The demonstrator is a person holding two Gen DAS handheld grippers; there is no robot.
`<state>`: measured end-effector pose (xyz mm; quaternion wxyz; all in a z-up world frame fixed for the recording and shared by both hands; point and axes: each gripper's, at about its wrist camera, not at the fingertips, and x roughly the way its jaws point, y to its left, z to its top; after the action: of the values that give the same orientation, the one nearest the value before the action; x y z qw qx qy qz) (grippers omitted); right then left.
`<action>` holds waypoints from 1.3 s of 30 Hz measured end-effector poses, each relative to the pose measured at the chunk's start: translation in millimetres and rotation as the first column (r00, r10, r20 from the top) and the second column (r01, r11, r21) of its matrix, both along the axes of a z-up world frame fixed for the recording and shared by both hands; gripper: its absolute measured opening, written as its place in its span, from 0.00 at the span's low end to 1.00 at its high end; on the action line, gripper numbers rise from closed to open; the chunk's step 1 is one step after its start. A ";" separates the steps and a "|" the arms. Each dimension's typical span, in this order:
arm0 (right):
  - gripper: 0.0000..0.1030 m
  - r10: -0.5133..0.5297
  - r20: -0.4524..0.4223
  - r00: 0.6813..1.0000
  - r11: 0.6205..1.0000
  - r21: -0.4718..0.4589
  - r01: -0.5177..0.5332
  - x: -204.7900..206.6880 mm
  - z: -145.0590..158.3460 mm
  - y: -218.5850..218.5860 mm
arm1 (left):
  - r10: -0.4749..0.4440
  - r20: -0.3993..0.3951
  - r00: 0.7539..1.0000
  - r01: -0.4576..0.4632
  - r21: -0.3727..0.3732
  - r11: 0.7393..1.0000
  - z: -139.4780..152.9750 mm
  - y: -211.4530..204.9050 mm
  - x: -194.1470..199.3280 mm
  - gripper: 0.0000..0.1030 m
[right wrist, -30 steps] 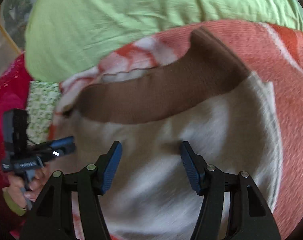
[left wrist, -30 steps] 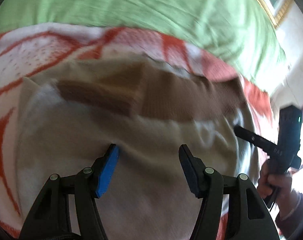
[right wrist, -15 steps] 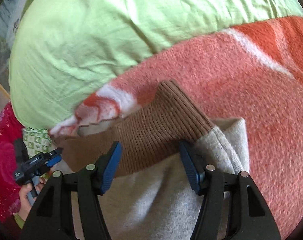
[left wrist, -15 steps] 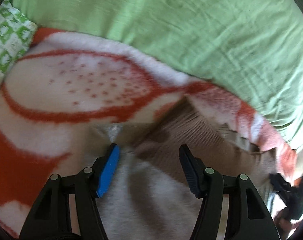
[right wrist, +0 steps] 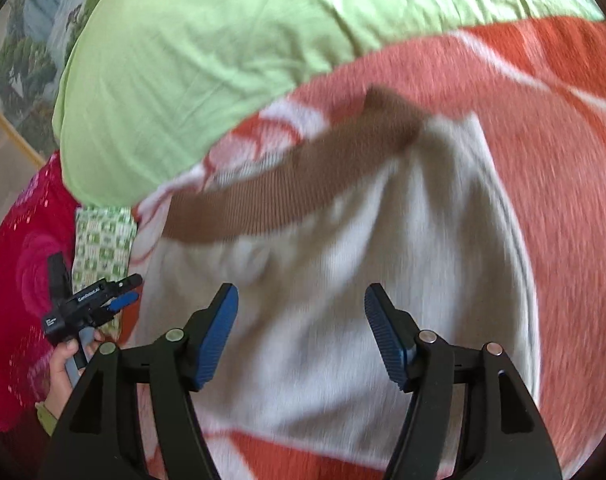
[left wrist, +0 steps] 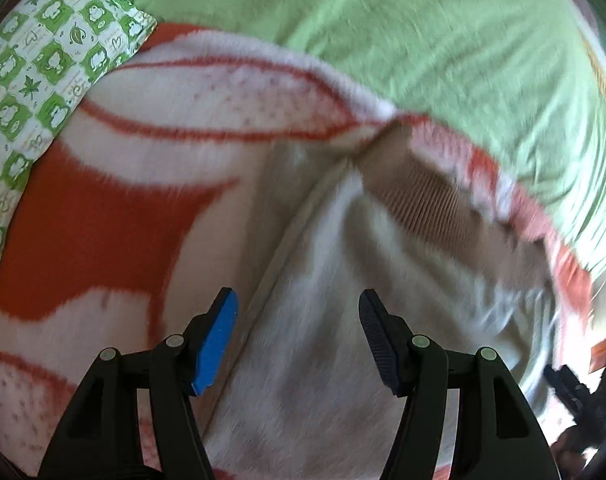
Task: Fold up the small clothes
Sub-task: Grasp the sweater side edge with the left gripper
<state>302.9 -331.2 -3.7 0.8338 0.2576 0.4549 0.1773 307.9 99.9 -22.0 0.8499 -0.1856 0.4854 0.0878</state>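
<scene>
Garment [right wrist: 335,312], pale grey with brown ribbed band [right wrist: 271,200], spread flat on orange-and-white blanket [left wrist: 103,216], band toward 12 o'clock by green pillow [right wrist: 207,64]. Left gripper [left wrist: 297,340] wide open, holding nothing, poised above the garment's left edge. Right gripper [right wrist: 301,336] likewise wide open and empty, above the garment's middle, right edge at 3 o'clock. No fold visible yet; judged an early stage: cloth laid out, roughly smoothed, some wrinkles below the band. Left to do: grasp edges, fold over, tidy. Patterned cushion [left wrist: 43,80] at 10 o'clock, well apart.
</scene>
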 end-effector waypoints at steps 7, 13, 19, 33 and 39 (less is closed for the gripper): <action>0.53 -0.119 -0.145 0.982 0.962 -0.264 0.077 -20.0 -33.8 -26.4 | 0.058 -0.086 0.995 -0.056 0.021 0.998 -35.5 12.4 -3.1 0.66; 0.55 -0.149 -0.108 0.983 0.968 -0.220 0.123 -25.7 -8.9 -34.0 | 0.053 -0.090 0.995 -0.052 0.003 0.999 -14.1 13.0 -29.3 0.67; 0.55 -0.115 -0.068 0.991 0.982 -0.161 0.102 -29.1 10.2 -5.4 | 0.102 -0.116 0.988 -0.115 -0.110 0.987 -15.4 25.8 -81.5 0.72; 0.56 -0.015 -0.099 0.995 0.993 -0.122 0.003 -39.5 3.6 49.5 | 0.201 -0.104 0.974 -0.226 -0.374 0.900 -47.4 38.5 -104.8 0.72; 0.56 -0.007 -0.102 0.995 0.992 -0.122 -0.006 -39.9 3.9 52.8 | 0.278 -0.088 0.957 -0.288 -0.427 0.857 -55.5 30.3 -90.8 0.69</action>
<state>263.0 -278.3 0.2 0.8237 0.2148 0.5070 0.1354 217.1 130.2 -77.5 0.7587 -0.4390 0.4701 0.1030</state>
